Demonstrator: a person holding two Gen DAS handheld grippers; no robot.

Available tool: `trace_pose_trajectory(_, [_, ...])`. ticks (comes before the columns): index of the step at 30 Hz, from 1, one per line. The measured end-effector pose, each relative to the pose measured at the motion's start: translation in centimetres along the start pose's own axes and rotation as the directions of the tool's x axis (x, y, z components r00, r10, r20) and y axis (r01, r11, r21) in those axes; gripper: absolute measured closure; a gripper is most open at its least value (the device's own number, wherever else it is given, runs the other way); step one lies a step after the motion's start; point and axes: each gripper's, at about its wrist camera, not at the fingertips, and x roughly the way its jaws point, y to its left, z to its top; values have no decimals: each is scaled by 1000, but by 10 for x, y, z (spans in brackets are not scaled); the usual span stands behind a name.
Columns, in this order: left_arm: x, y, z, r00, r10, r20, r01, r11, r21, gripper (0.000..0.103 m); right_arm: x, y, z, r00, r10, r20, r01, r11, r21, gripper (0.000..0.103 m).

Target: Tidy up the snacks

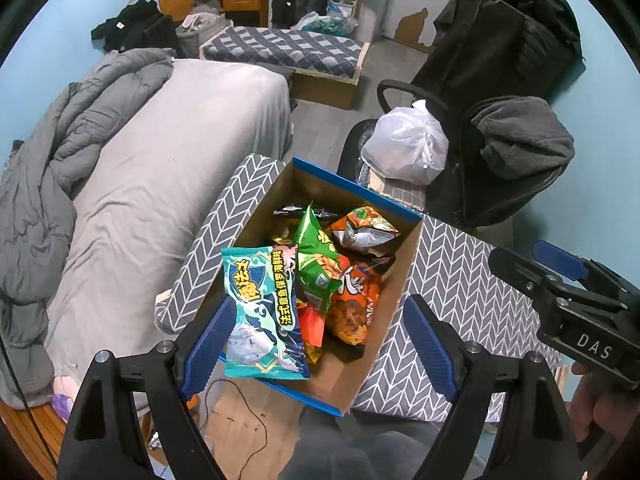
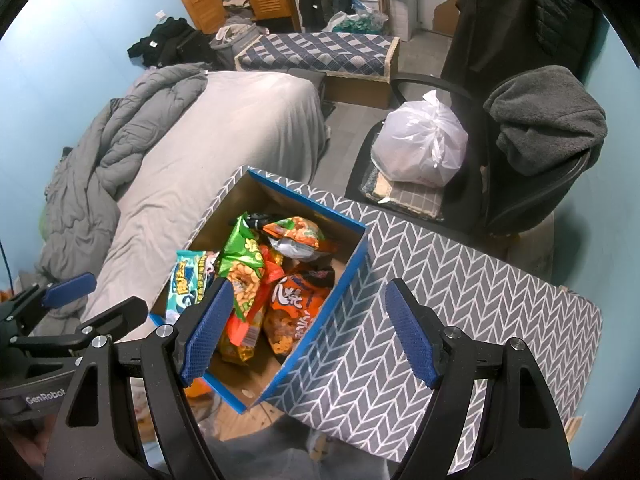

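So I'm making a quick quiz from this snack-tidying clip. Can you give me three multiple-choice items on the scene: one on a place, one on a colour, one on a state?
1. Where do the snack bags lie?
A. on the bed
B. in the cardboard box
C. on the chair

2. What colour is the bag of snacks at the box's near-left corner?
A. teal
B. purple
C. black

3. How do the two grippers stand?
A. both shut on a bag
B. one open, one shut
C. both open, holding nothing

Answers:
1 B: the snack bags are piled inside the cardboard box on the patterned table.
2 A: the teal bag leans at that corner.
3 C: the left gripper and the right gripper each show wide-apart fingers with nothing between them.
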Motion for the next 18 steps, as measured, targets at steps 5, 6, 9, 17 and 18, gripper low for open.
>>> trace_pose_trajectory(5, [0, -2, 1, 1000, 4, -4, -4, 1000, -10, 16, 0, -1, 0, 1000, 1, 0, -1, 1000, -1, 25])
trace_pose_trajectory(6, [0, -3, 1, 1000, 7, -5, -7, 1000, -13, 16, 1, -1, 0, 1000, 0, 0, 0, 1000, -1, 25])
trace_pose_trajectory(9, [1, -2, 2, 1000, 12, -14, -13, 1000, -20, 16, -1, -2, 0, 1000, 1, 0, -1, 1000, 0, 25])
trace_pose_trajectory(17, [1, -10, 2, 999, 31, -23, -32, 999, -25, 16, 0, -3, 1, 1000, 1, 1, -1, 1000, -1, 25])
trace_pose_trajectory(18, [1, -10, 2, 999, 31, -22, -32, 999, -26, 16, -1, -4, 0, 1000, 1, 1, -1, 1000, -1, 25])
